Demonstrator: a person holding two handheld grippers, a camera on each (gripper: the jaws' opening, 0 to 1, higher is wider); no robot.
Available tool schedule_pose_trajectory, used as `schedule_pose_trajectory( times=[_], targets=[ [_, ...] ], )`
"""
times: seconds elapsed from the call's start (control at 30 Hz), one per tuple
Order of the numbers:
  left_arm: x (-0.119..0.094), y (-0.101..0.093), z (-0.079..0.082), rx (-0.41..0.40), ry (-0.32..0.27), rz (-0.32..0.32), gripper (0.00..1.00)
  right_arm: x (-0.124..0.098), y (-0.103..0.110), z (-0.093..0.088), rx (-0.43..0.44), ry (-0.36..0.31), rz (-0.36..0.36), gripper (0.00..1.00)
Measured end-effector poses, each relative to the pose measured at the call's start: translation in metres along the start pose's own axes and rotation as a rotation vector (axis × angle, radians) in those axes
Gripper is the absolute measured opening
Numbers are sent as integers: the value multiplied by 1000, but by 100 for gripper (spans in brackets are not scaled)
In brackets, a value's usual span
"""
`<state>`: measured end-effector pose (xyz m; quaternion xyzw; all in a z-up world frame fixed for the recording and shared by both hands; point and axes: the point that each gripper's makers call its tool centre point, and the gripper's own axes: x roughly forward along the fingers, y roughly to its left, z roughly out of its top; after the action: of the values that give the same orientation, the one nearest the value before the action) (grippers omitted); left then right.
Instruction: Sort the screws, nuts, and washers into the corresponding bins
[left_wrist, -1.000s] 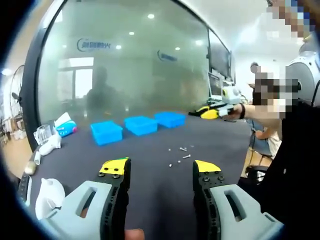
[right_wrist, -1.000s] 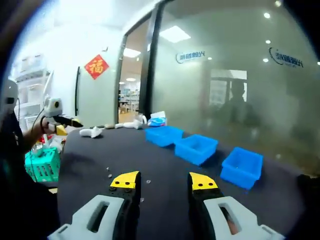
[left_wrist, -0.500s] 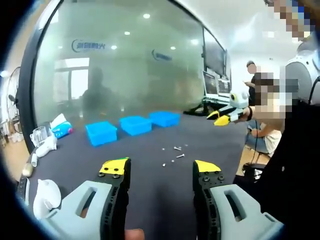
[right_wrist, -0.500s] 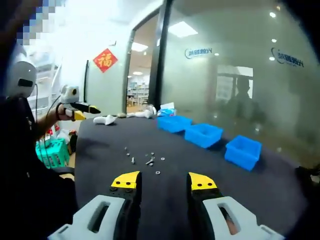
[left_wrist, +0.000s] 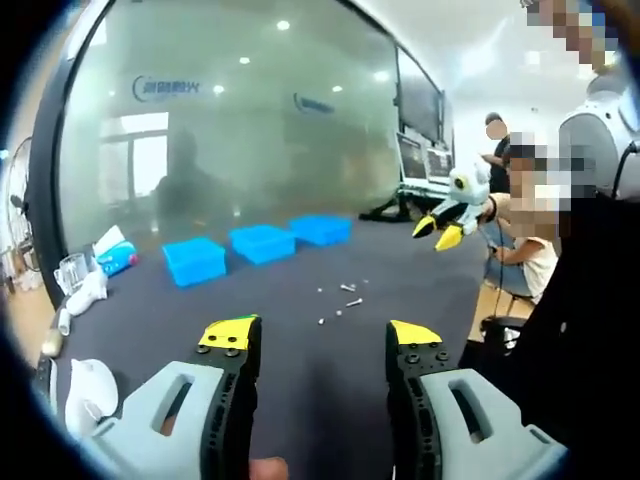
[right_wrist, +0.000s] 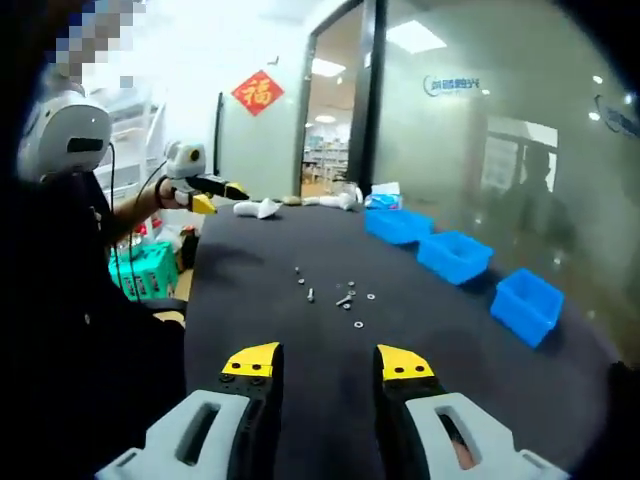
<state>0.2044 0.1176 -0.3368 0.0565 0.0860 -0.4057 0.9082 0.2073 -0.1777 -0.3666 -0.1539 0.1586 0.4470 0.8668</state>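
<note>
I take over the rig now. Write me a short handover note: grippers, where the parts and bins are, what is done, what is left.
Left gripper: open, holding nothing, above the table.
Right gripper: open, holding nothing.
Screws, nuts and washers: loose in a small cluster on the dark table.
Three blue bins: in a row along the table's far edge; contents cannot be seen.
Done: nothing visible.
Left: pick and sort every part.

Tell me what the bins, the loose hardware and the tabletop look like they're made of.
The three bins look like moulded plastic: uniform bright blue, thick rounded rims. The loose hardware seems bare metal, since the small pale grey pieces catch light, though they're too small to be sure. The tabletop has a dark, matte, non-glossy surface, possibly a fabric or rubber mat; the pictures leave that open.
</note>
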Motion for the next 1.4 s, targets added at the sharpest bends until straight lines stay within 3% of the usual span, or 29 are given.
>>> schedule_pose_trajectory(
  times=[0.3, 0.5, 0.73, 1.03, 1.4],
  targets=[
    [2, 0, -5, 10, 34, -16, 49, 8, 0, 4, -32, 37, 27, 31],
    [6, -3, -9, 22, 65, -39, 49, 18, 0, 17, -33, 63, 57, 28],
    [9, -2, -9, 21, 66, -45, 49, 49, 10, 30, -89, 171, 130, 26],
    [11, 1, -13, 3, 57, -43, 49, 96, 14, 34, -146, 280, 200, 24],
    [10, 6, -19, -20, 40, -38, 49, 142, 34, 18, -187, 422, 293, 21]
  ],
)
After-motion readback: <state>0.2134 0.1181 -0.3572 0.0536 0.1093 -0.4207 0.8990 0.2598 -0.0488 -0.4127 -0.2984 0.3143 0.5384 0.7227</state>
